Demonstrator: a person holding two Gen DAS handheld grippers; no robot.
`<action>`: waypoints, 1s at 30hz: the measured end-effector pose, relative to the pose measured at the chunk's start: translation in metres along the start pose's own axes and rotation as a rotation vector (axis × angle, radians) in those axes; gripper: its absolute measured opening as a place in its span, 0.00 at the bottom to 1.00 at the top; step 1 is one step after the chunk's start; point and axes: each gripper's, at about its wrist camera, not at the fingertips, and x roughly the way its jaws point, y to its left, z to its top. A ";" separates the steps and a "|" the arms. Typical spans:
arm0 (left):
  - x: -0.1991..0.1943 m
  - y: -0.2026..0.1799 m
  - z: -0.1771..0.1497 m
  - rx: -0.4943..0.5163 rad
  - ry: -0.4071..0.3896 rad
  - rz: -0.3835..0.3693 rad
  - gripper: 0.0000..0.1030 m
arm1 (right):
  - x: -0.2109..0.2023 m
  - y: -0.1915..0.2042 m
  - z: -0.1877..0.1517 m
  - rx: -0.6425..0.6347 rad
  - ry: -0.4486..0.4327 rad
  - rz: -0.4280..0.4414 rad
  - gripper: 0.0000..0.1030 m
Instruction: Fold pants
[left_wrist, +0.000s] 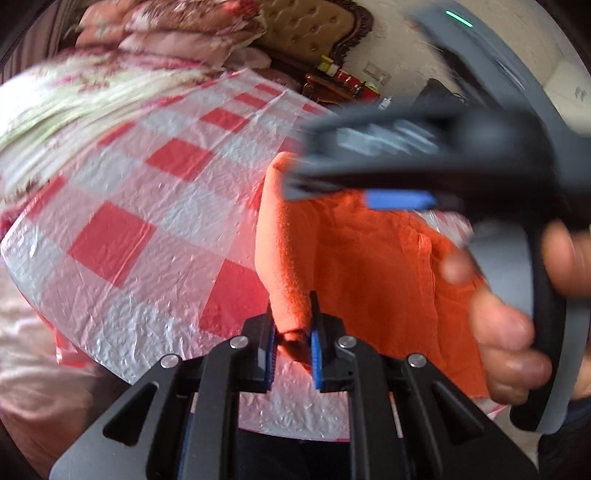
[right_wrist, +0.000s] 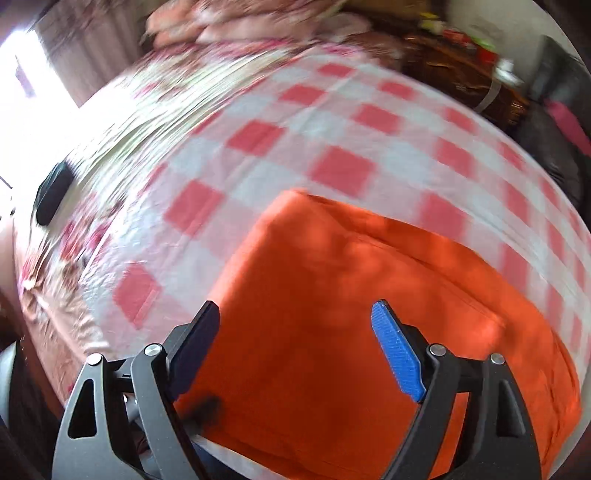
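On the bed, over a red-and-white checked sheet (left_wrist: 122, 236), the orange pants (right_wrist: 351, 295) lie folded into a thick block. From the left wrist view, a raised fold at the block's near left edge runs straight into the left tool (left_wrist: 291, 338), whose blue pads (left_wrist: 316, 350) sit close together with the orange cloth pinched between them. The rest of the garment spreads flat to the right of that tool.

Across the same view, the right tool (right_wrist: 295, 339) reaches in from the right above the pants, blurred, with the person's right hand (left_wrist: 509, 314) wrapped around its dark handle, fingers curled under it. Its own camera looks down on the block from close above: both fingers stand wide apart, one blue pad (right_wrist: 397, 352) over the cloth's middle, the other finger near the left edge, and nothing lies between them. Whether the tips touch the fabric is hard to tell through the blur.

Floral bedding (left_wrist: 66, 99) lies beyond the sheet.
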 end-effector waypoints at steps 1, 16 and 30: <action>-0.002 -0.003 0.000 0.015 -0.009 0.007 0.14 | 0.006 0.006 0.006 -0.015 0.013 -0.007 0.79; -0.024 -0.021 0.009 0.147 -0.110 0.029 0.13 | 0.027 0.012 0.015 -0.067 0.050 -0.096 0.16; -0.061 -0.263 -0.015 0.715 -0.325 -0.138 0.13 | -0.184 -0.238 -0.069 0.368 -0.305 0.189 0.11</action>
